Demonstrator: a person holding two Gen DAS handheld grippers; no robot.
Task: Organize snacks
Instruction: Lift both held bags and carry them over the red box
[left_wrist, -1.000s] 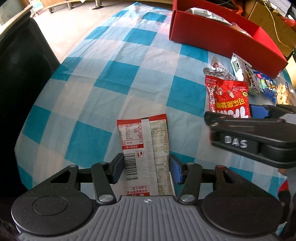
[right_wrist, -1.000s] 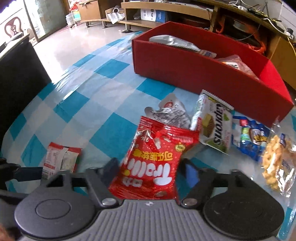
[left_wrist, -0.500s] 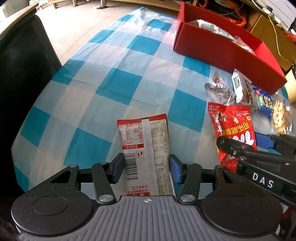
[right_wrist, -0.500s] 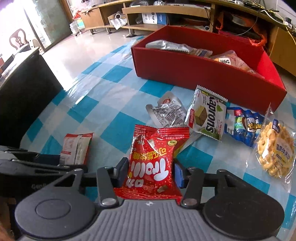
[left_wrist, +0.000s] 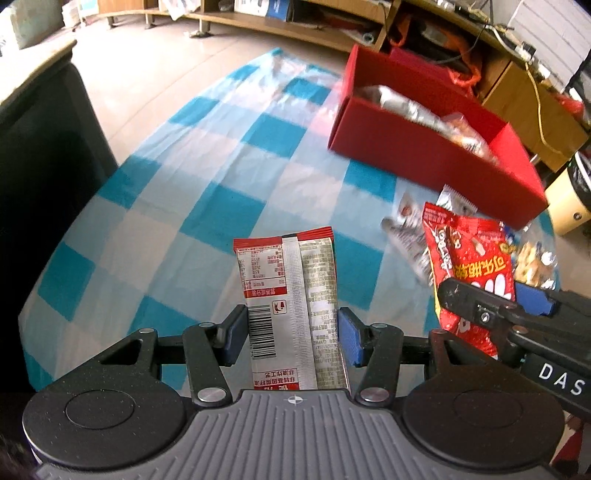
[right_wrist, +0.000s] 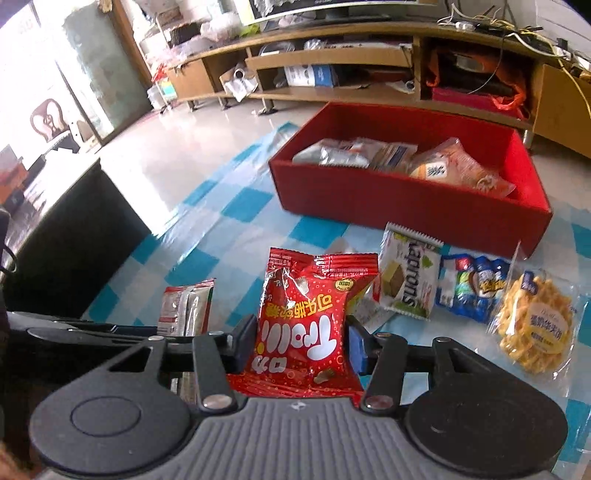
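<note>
My left gripper is shut on a red-and-silver snack packet, held above the checked tablecloth; the packet also shows in the right wrist view. My right gripper is shut on a red Trolli candy bag, also seen in the left wrist view, lifted off the table. A red box with several snacks inside stands at the far right of the table, ahead of both grippers; it also shows in the left wrist view.
On the cloth in front of the box lie a green-and-white wafer pack, a blue packet, a clear bag of yellow crisps and a silver wrapper. A black chair stands at the left table edge.
Both grippers have risen with their packets and tilted up, so the box's inside and the room behind now show. The Trolli bag has left the table.
</note>
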